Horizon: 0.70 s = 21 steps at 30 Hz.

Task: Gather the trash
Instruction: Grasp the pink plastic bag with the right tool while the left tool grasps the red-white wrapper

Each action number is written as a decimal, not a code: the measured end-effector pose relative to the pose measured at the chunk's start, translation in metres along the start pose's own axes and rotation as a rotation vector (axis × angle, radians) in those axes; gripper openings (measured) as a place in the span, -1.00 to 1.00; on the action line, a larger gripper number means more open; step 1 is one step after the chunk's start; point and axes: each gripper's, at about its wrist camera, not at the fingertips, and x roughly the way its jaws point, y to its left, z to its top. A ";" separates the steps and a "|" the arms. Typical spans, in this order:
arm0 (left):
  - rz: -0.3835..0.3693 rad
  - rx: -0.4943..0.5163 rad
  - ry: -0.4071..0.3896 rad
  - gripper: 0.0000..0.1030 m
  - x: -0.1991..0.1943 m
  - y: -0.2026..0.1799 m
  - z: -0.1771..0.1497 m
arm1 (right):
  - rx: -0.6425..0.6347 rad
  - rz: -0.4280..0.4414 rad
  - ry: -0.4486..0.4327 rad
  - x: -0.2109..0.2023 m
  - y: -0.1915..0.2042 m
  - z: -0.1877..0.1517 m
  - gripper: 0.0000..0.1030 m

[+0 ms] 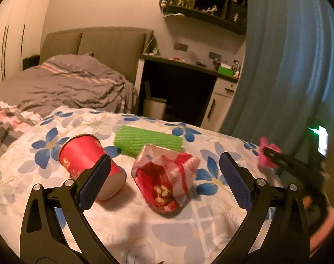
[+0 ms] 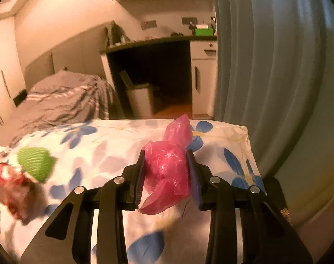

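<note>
A floral-clothed table (image 1: 144, 226) carries a red paper cup (image 1: 87, 160) on its side, a green ribbed roll (image 1: 147, 140) and a crumpled red-and-white snack wrapper (image 1: 167, 180). My left gripper (image 1: 165, 156) is open. Its fingers stand either side of the wrapper without touching it, and the left finger crosses in front of the cup. My right gripper (image 2: 166, 153) is shut on a crumpled pink plastic bag (image 2: 167, 169) near the table's right corner, both pads pressing into it. In the left wrist view that bag (image 1: 266, 147) shows at the far right.
A white bin (image 2: 140, 101) with its lid up stands under a dark desk (image 1: 189, 66) beyond the table. A blue curtain (image 1: 288, 66) hangs close on the right. A bed with a grey cover (image 1: 67, 83) lies at the left. Shelves hang above the desk.
</note>
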 end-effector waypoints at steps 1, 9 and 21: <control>-0.002 -0.001 0.009 0.88 0.004 0.001 0.001 | -0.004 0.010 -0.015 -0.010 0.002 -0.004 -0.30; -0.025 0.013 0.095 0.51 0.028 0.004 0.003 | -0.026 0.079 -0.090 -0.069 0.009 -0.027 -0.28; -0.102 0.056 0.156 -0.12 0.031 -0.004 -0.005 | -0.058 0.120 -0.118 -0.106 0.014 -0.049 -0.27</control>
